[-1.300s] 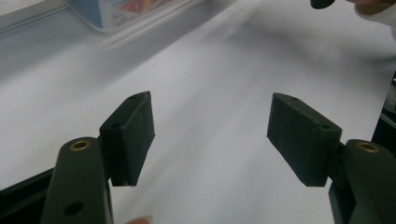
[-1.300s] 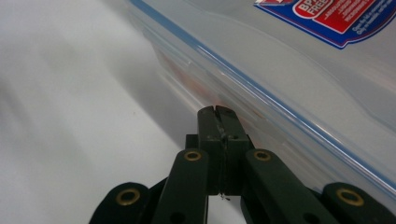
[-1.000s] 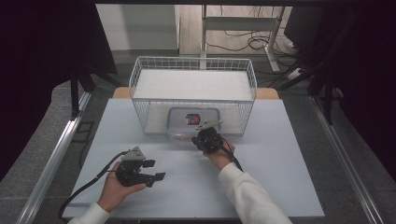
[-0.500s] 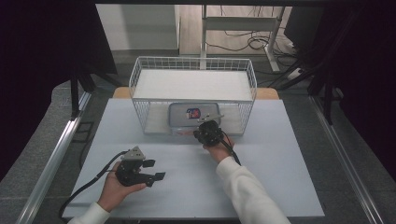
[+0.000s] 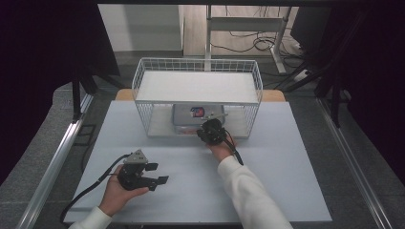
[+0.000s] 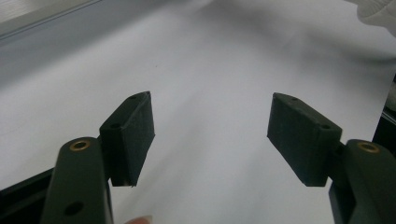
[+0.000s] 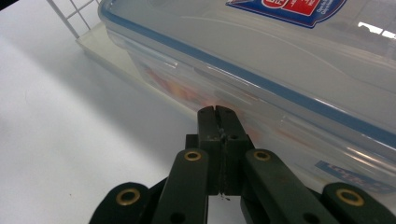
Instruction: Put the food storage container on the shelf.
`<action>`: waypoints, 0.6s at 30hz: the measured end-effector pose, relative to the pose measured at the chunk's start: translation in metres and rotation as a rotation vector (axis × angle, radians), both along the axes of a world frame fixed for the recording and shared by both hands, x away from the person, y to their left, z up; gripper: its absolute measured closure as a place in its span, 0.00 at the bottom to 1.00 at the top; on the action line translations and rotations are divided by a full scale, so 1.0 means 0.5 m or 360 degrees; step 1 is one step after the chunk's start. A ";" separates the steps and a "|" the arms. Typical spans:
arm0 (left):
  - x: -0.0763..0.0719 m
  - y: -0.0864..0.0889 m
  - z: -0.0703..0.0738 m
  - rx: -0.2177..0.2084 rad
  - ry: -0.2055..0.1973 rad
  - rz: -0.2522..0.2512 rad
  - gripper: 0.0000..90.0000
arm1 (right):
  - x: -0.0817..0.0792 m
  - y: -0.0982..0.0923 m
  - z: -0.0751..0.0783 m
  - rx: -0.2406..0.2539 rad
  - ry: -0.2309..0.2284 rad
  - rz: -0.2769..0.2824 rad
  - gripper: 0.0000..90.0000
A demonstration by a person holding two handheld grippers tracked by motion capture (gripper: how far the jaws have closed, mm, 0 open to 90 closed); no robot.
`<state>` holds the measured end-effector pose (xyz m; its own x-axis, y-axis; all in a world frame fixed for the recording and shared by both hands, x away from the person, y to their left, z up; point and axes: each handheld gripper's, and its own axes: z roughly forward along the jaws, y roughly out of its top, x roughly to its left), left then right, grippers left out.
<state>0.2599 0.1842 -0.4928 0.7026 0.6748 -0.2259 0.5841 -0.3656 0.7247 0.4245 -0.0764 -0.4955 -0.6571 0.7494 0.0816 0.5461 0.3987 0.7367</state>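
Right claw (image 5: pixel 210 130) moved toward the counter's far edge, jaws pressed together with their tips against the near wall of the clear lidded container (image 5: pixel 193 117), container pushed farther back under the wire basket (image 5: pixel 198 71)

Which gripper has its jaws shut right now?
The right gripper: its jaws are pressed together, tips at the side of the clear container in the wire rack. The left gripper hangs wide open above the bare table.

One wire basket (image 5: pixel 198 67), one plastic container (image 7: pixel 261 56), two grippers.
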 end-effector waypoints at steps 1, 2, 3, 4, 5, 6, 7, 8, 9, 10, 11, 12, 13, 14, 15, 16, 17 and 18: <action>0.000 0.000 0.000 -0.0001 -0.0001 0.0001 0.35 | 0.000 0.000 0.000 0.0000 0.0000 0.0000 0.99; 0.000 0.001 0.001 0.0000 -0.0001 0.0003 0.35 | 0.002 0.000 0.001 -0.0009 0.0006 0.0000 0.99; 0.000 0.001 0.001 0.0000 -0.0001 0.0003 0.35 | 0.002 0.000 0.001 -0.0009 0.0006 0.0000 0.99; 0.000 0.001 0.001 0.0002 -0.0001 0.0002 0.35 | 0.003 0.000 0.001 -0.0008 0.0009 -0.0002 0.99; 0.000 0.001 0.001 0.0004 -0.0003 0.0002 0.35 | 0.003 0.000 0.001 -0.0007 0.0007 -0.0006 0.99; 0.000 0.001 0.000 0.0007 -0.0004 0.0002 0.35 | 0.004 0.000 0.001 -0.0011 0.0001 -0.0003 0.99; 0.000 0.002 0.001 0.0011 -0.0007 0.0002 0.35 | 0.001 -0.001 0.002 -0.0014 -0.0001 -0.0013 0.99; 0.000 0.003 0.001 0.0015 -0.0010 -0.0003 0.35 | 0.000 -0.004 0.003 -0.0011 -0.0006 -0.0009 0.99; 0.000 0.003 0.001 0.0015 -0.0010 -0.0003 0.35 | -0.003 -0.006 0.005 0.0001 0.0001 -0.0008 0.99; 0.000 0.004 0.002 0.0015 -0.0012 -0.0002 0.35 | -0.006 -0.011 0.007 0.0000 -0.0011 0.0006 0.99; 0.001 0.005 0.002 0.0012 -0.0014 0.0000 0.35 | -0.006 -0.011 0.007 0.0000 -0.0011 0.0006 0.99; 0.001 0.005 0.003 0.0008 -0.0014 0.0004 0.35 | -0.018 -0.017 0.013 -0.0002 -0.0014 0.0035 0.99; 0.001 0.006 0.003 0.0010 -0.0015 0.0007 0.35 | -0.018 -0.017 0.013 -0.0002 -0.0014 0.0035 0.99; 0.001 0.007 0.003 0.0018 -0.0019 0.0006 0.35 | -0.035 -0.028 0.020 -0.0008 -0.0024 0.0060 0.99; 0.001 0.007 0.003 0.0023 -0.0022 0.0007 0.35 | -0.044 -0.036 0.023 -0.0016 -0.0034 0.0087 0.99; 0.001 0.007 0.003 0.0030 -0.0026 0.0009 0.35 | -0.044 -0.036 0.023 -0.0016 -0.0034 0.0087 0.99; 0.001 0.007 0.003 0.0035 -0.0027 0.0011 0.35 | -0.056 -0.044 0.027 -0.0019 -0.0038 0.0100 0.99; 0.001 0.007 0.002 0.0038 -0.0025 0.0011 0.34 | -0.079 -0.065 0.036 -0.0026 -0.0052 0.0132 0.99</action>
